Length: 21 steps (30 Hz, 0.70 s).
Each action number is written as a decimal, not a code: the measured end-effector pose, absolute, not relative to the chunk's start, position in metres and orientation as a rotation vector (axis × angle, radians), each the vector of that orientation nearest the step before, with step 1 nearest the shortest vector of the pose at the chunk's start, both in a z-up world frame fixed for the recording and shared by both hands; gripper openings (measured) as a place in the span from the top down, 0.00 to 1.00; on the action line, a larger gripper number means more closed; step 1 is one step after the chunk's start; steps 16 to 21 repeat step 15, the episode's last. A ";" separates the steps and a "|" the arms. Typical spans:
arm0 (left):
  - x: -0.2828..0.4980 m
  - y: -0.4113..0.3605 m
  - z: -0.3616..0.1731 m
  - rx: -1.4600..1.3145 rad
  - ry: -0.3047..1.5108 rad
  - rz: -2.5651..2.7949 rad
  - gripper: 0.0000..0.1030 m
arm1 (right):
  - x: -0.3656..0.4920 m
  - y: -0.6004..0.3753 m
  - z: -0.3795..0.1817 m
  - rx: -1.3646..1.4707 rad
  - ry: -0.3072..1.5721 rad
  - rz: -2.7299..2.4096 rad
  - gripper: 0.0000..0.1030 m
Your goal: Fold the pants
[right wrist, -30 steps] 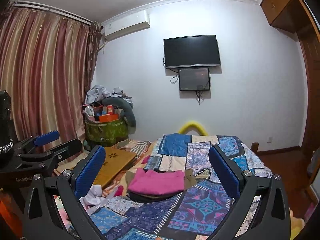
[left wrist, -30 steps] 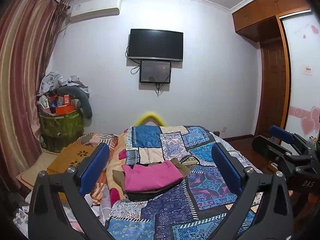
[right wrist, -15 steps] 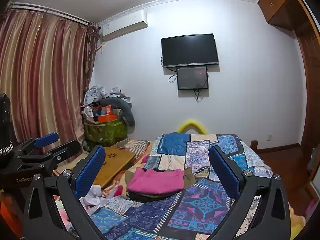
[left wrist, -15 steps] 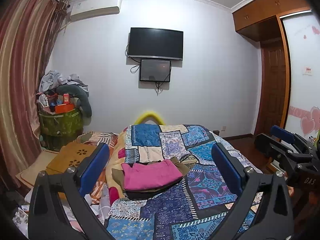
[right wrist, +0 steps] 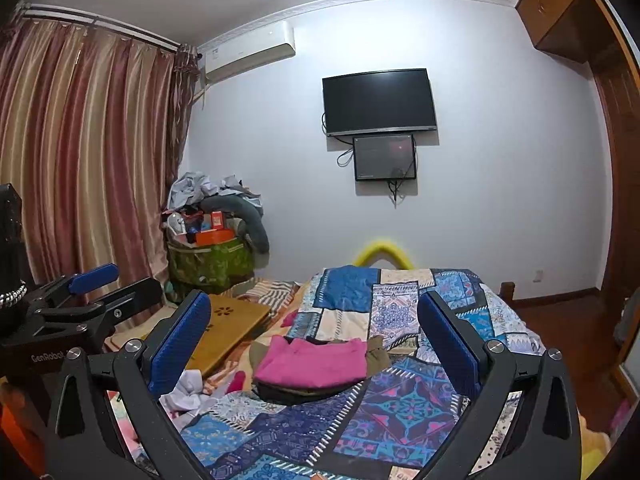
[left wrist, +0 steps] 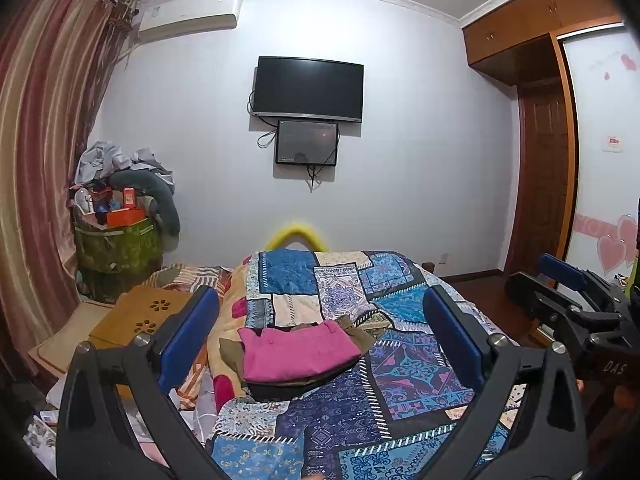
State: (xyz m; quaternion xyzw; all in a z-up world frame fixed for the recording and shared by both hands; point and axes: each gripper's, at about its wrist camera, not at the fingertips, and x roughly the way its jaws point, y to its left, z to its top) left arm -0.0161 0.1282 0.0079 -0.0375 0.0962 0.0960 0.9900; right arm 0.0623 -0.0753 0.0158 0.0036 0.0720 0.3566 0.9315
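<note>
Folded pink pants (left wrist: pixel 298 350) lie on top of a small stack of folded olive and dark garments in the middle of the patchwork quilt (left wrist: pixel 360 412); the stack also shows in the right wrist view (right wrist: pixel 312 364). My left gripper (left wrist: pixel 320 320) is open and empty, held above the near end of the bed, well short of the stack. My right gripper (right wrist: pixel 314 324) is open and empty too, at about the same distance. Each gripper shows at the edge of the other's view: the right one (left wrist: pixel 568 292) and the left one (right wrist: pixel 92 284).
A wooden lap tray (left wrist: pixel 138 314) and loose cloths (right wrist: pixel 188 392) lie on the bed's left side. A green bin piled with things (left wrist: pixel 116 240) stands by the striped curtain (right wrist: pixel 80 160). A TV (left wrist: pixel 308 88) hangs on the far wall. A wardrobe (left wrist: pixel 560 120) stands at the right.
Both grippers have drifted slightly; the view shifts a little. Both stay open and empty, and the folded stack has not moved.
</note>
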 end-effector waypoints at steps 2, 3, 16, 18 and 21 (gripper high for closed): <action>-0.016 0.129 0.007 -0.078 0.196 0.188 0.00 | 0.062 -0.076 0.016 0.009 0.147 0.730 0.00; -0.016 0.129 0.007 -0.078 0.195 0.188 0.00 | 0.062 -0.076 0.016 0.011 0.147 0.731 0.00; -0.009 0.125 0.005 -0.067 0.216 0.173 0.00 | 0.063 -0.075 0.016 0.002 0.164 0.735 0.00; -0.009 0.125 0.005 -0.067 0.216 0.173 0.00 | 0.063 -0.075 0.016 0.002 0.164 0.735 0.00; -0.009 0.125 0.005 -0.067 0.216 0.173 0.00 | 0.063 -0.075 0.016 0.002 0.164 0.735 0.00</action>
